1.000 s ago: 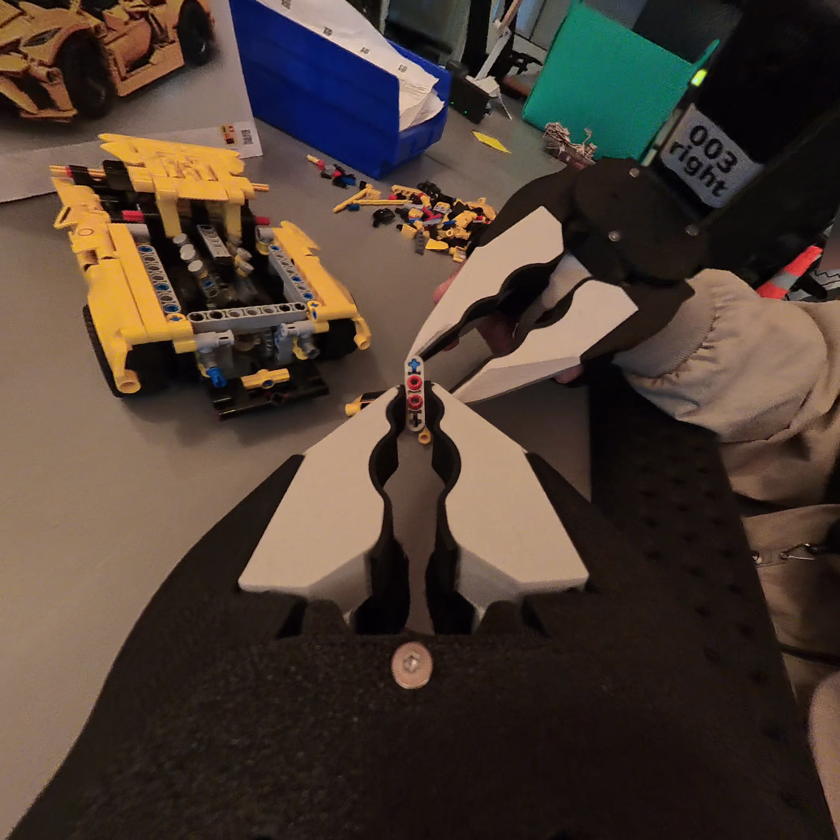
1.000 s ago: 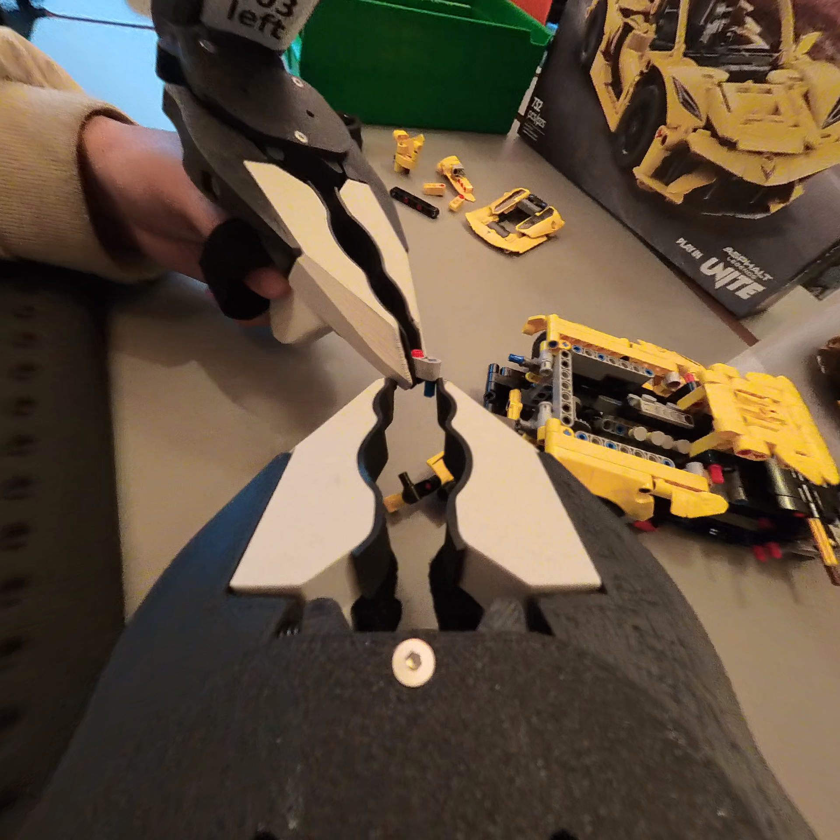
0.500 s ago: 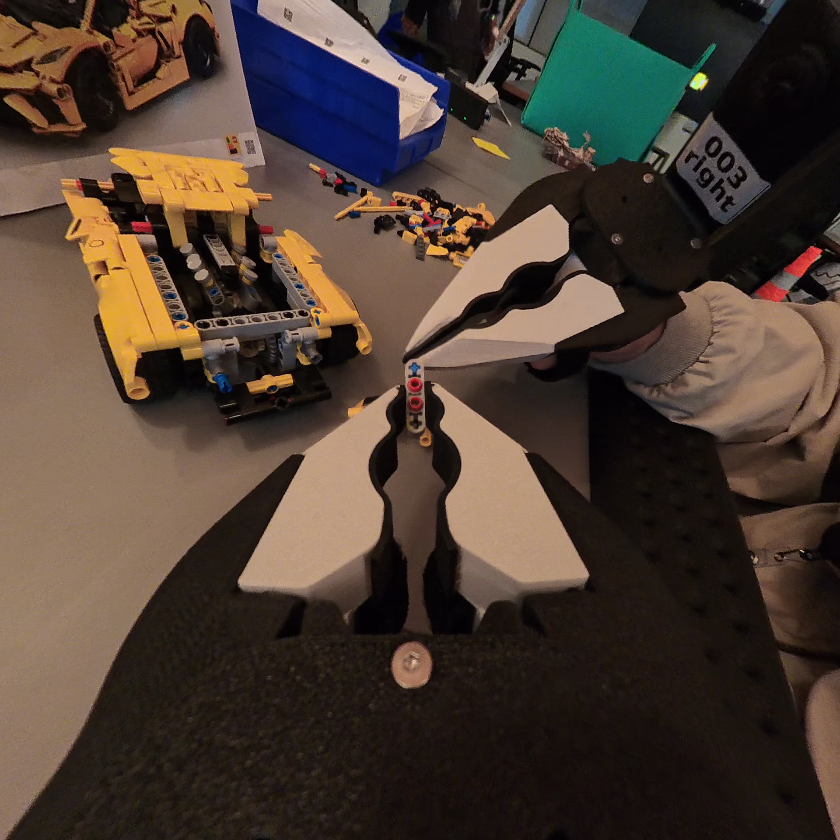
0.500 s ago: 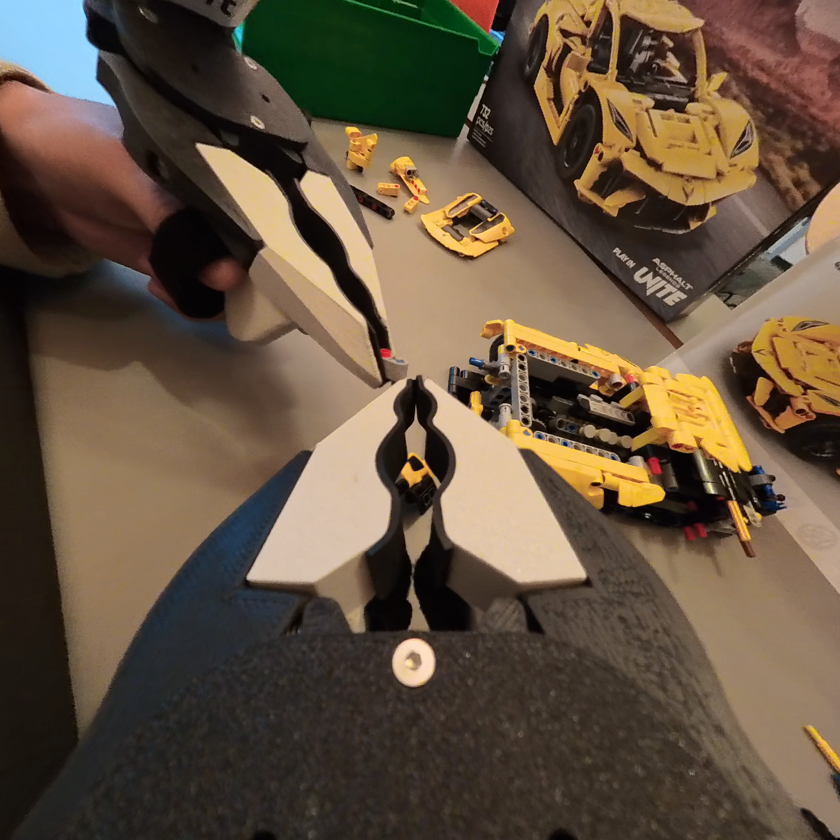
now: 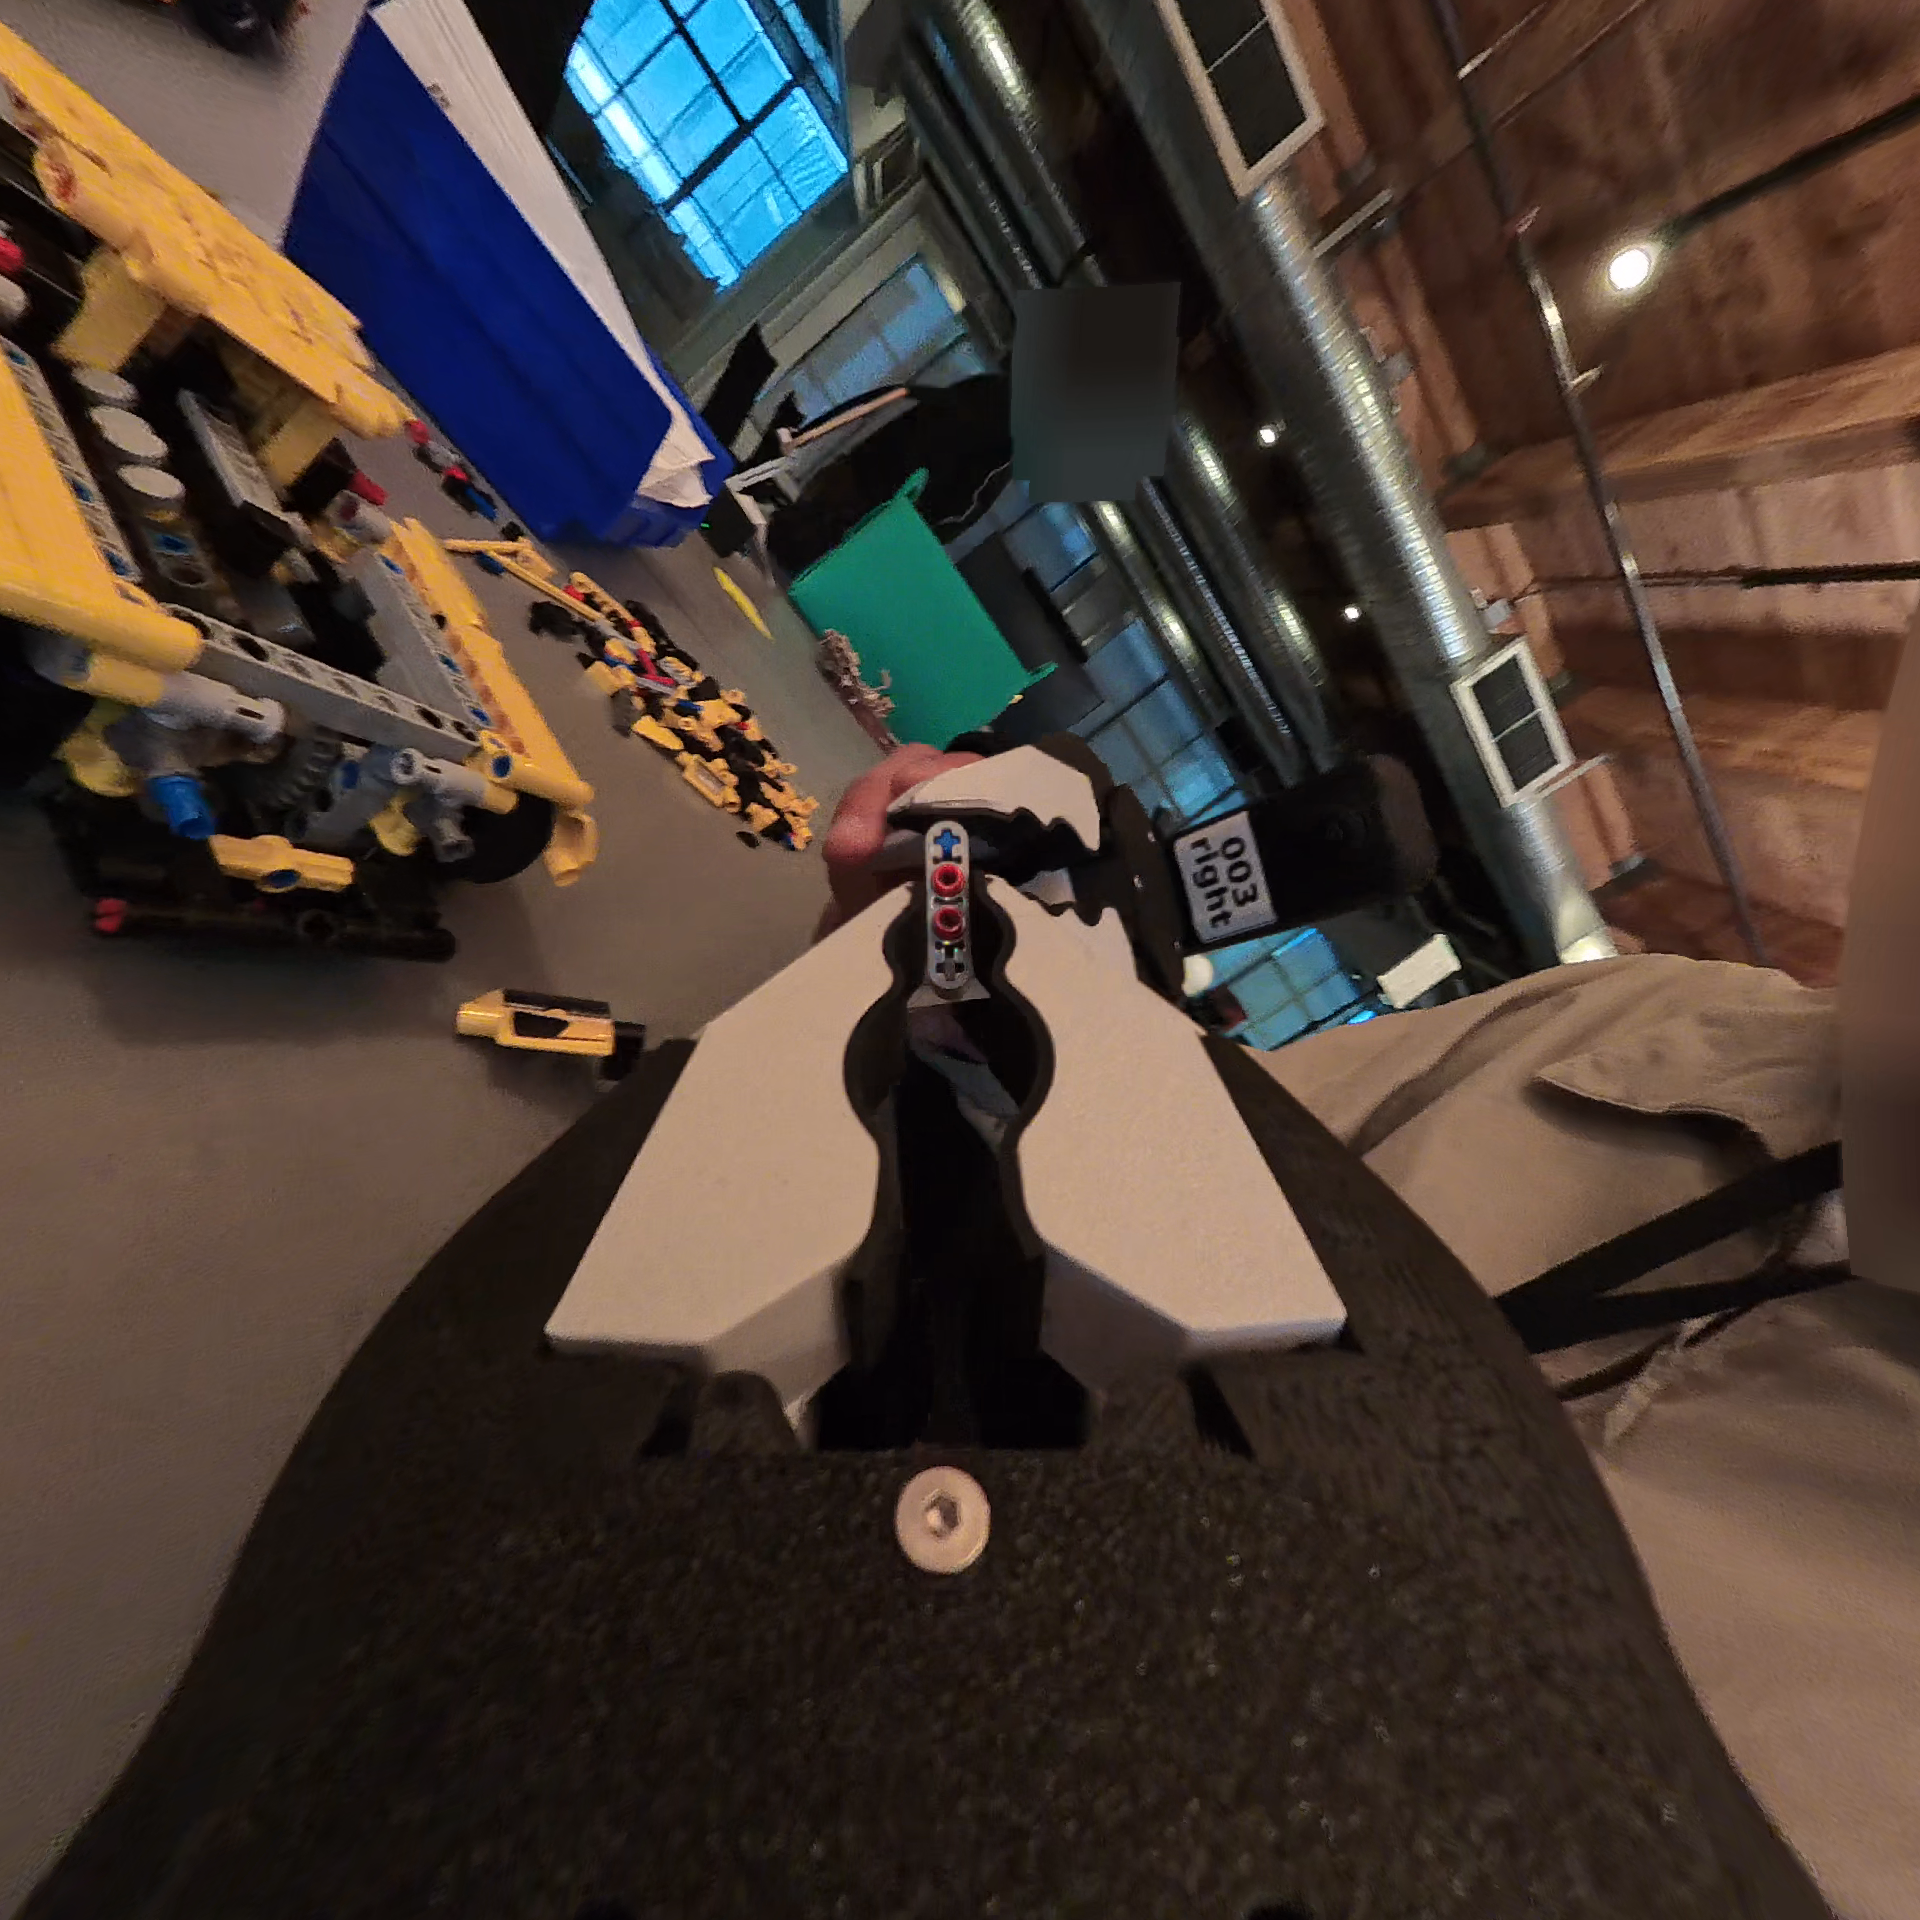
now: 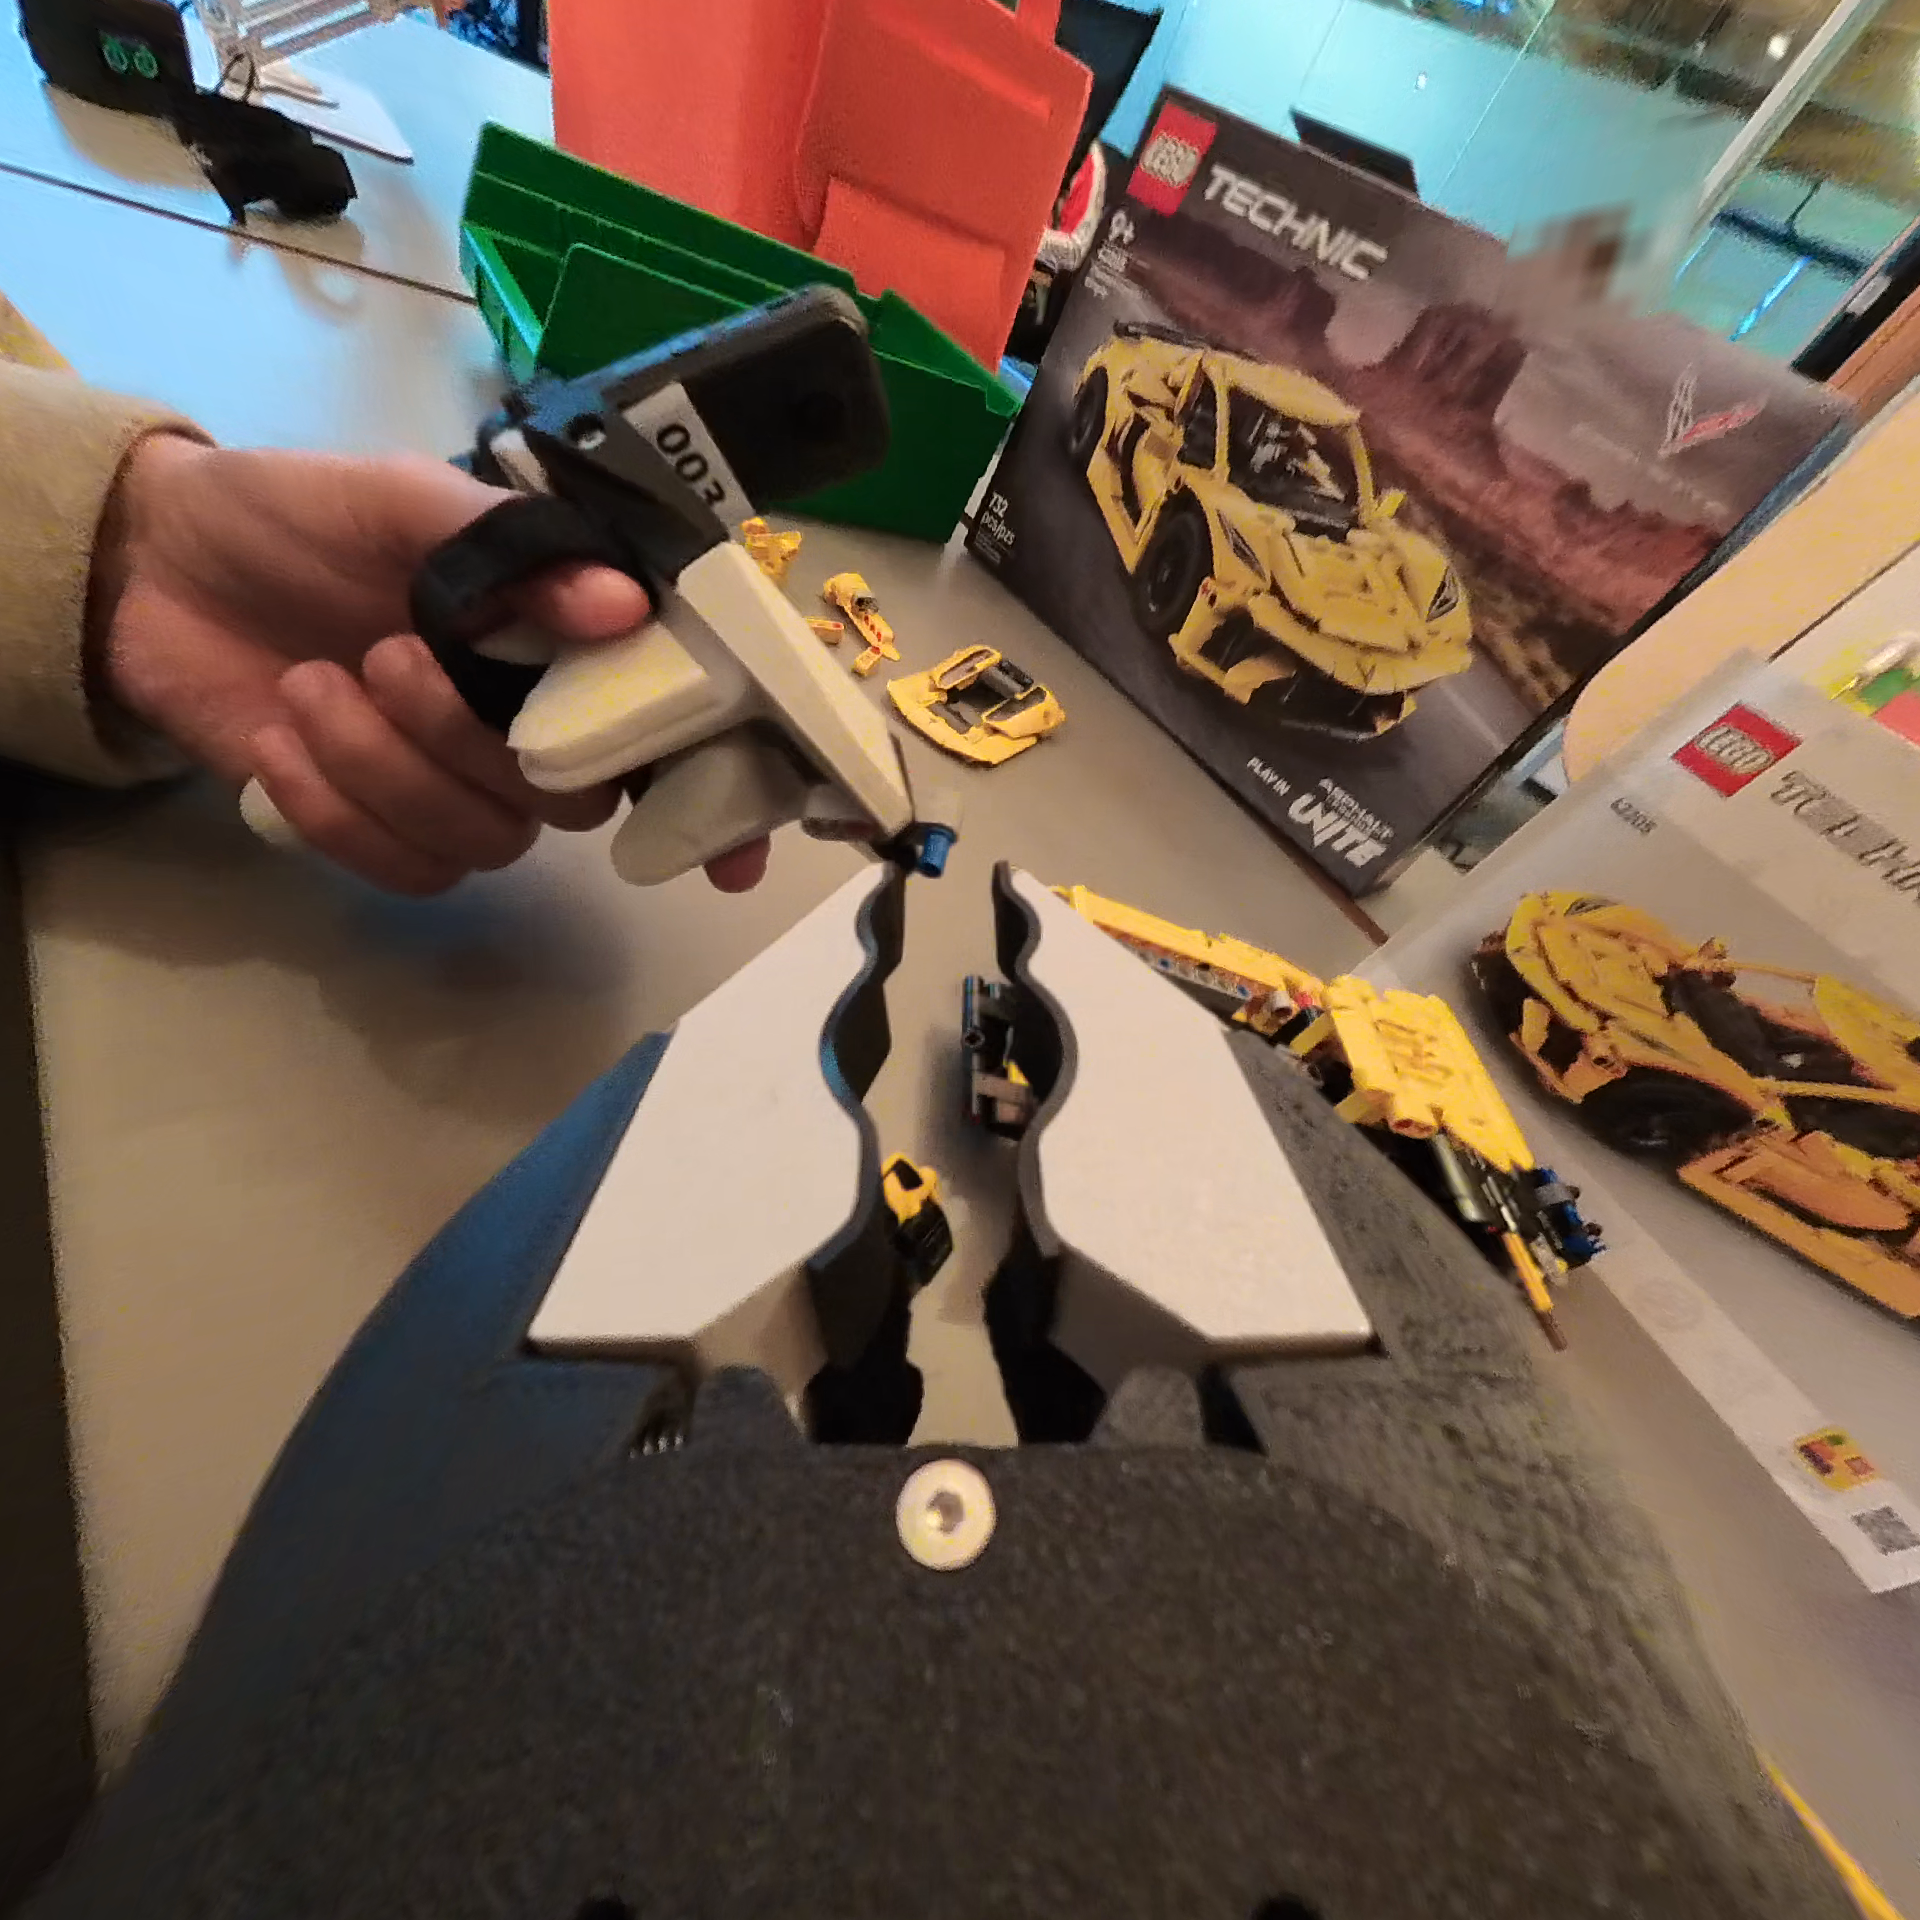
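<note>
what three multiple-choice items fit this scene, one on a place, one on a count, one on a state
1. Where is the loose yellow-and-black piece relative to the model car?
A. on the grey table, apart from the car
B. stacked on top of the car
C. wedged under the car

2. How many red pins sit in the small grey beam held by the left tongs?
A. one
B. two
C. four

3. What state are the right tongs in?
A. shut on the beam
B. shut on nothing
C. open, holding nothing

Answers:
1 A, as bare table shows between the piece and the car.
2 B, as two red rings sit one above the other below a blue pin.
3 C, as a clear gap separates their tips, with only table beyond.
</note>
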Tool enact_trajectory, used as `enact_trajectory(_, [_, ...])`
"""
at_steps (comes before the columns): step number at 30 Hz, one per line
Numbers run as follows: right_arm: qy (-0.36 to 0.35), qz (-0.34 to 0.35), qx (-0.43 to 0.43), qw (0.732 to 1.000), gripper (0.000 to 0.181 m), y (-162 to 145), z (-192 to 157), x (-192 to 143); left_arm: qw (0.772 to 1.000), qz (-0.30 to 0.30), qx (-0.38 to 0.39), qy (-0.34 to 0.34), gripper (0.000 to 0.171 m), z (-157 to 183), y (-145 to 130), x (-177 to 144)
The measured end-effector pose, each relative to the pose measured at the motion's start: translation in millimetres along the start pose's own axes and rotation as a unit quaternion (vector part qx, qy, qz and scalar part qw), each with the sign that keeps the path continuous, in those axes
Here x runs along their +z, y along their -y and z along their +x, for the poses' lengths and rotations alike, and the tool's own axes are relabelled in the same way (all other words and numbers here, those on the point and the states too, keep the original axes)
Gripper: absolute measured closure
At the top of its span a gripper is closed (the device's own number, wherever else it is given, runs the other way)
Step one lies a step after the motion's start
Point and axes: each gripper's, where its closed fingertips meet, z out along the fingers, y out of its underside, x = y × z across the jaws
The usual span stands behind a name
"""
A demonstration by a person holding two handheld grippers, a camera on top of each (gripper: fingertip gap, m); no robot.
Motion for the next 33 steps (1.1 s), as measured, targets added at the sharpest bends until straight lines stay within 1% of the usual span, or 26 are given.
enact_trajectory(3, [0.005, 0.004, -0.014, 1.000, 0.174, 1.7, -5.0, 0.3, 1.000, -0.005, 0.000, 0.008, 0.166, -3.3, -1.9, -0.2])
enact_trajectory(5, [-0.001, 0.011, -0.030, 1.000, 0.178, 4.0, -4.1, -1.7, 1.000, -0.005, -0.004, -0.001, 0.166, 0.1, -2.4, 0.3])
enact_trajectory(8, [0.034, 0.005, -0.044, 0.998, 0.178, 0.0, -8.6, -4.0, 1.000, -0.028, -0.009, -0.004, 0.165, 0.1, -9.1, 0.5])
enact_trajectory(12, [0.068, 0.014, -0.064, 0.996, 0.179, -2.8, -10.9, -13.0, 0.999, -0.049, 0.012, 0.002, 0.165, 2.0, -14.9, -0.1])
enact_trajectory(14, [0.079, 0.004, -0.045, 0.996, 0.179, -7.7, -11.2, -13.7, 0.997, -0.060, 0.034, 0.019, 0.166, -1.5, -18.7, 1.1])
enact_trajectory(16, [0.087, 0.012, -0.034, 0.996, 0.178, -5.2, -13.7, -15.3, 0.995, -0.073, 0.066, 0.024, 0.165, 0.9, -23.2, 4.0])
enact_trajectory(17, [0.103, 0.017, -0.028, 0.994, 0.178, -3.0, -18.6, -16.3, 0.993, -0.082, 0.085, 0.024, 0.164, 3.3, -26.4, 6.1])
enact_trajectory(18, [0.109, 0.019, -0.023, 0.994, 0.178, -2.4, -20.0, -16.7, 0.991, -0.088, 0.100, 0.023, 0.156, 5.7, -28.9, 8.3])
enact_trajectory(19, [0.108, 0.019, -0.023, 0.994, 0.178, -2.4, -19.2, -17.4, 0.990, -0.087, 0.111, 0.029, 0.156, 6.4, -28.6, 9.0])
enact_trajectory(20, [0.107, 0.025, -0.025, 0.994, 0.178, -0.3, -18.3, -19.1, 0.988, -0.087, 0.122, 0.031, 0.164, 7.2, -27.8, 8.3])
enact_trajectory(21, [0.111, 0.032, -0.020, 0.993, 0.179, 2.3, -19.4, -20.3, 0.988, -0.088, 0.125, 0.027, 0.165, 9.5, -27.8, 7.7])
enact_trajectory(23, [0.112, 0.034, -0.021, 0.993, 0.179, 4.3, -20.3, -21.0, 0.989, -0.085, 0.120, 0.020, 0.165, 12.3, -27.4, 6.9])
enact_trajectory(25, [0.114, 0.025, -0.026, 0.993, 0.179, 1.3, -20.4, -20.7, 0.989, -0.081, 0.121, 0.028, 0.164, 9.9, -27.5, 7.2])
enact_trajectory(28, [0.120, 0.013, -0.031, 0.992, 0.179, -3.6, -23.4, -20.4, 0.992, -0.056, 0.107, 0.032, 0.166, 6.9, -18.1, 4.5])
enact_trajectory(29, [0.119, 0.013, -0.031, 0.992, 0.179, -2.9, -23.6, -20.0, 0.992, -0.059, 0.105, 0.029, 0.166, 6.8, -17.8, 3.8])
enact_trajectory(31, [0.120, 0.011, -0.026, 0.992, 0.179, -2.7, -23.5, -19.9, 0.990, -0.059, 0.120, 0.035, 0.167, 6.8, -17.7, 3.1])
enact_trajectory(33, [0.136, 0.029, 0.003, 0.990, 0.179, 4.3, -24.8, -22.5, 0.988, -0.059, 0.138, 0.023, 0.167, 13.7, -17.4, 2.1])
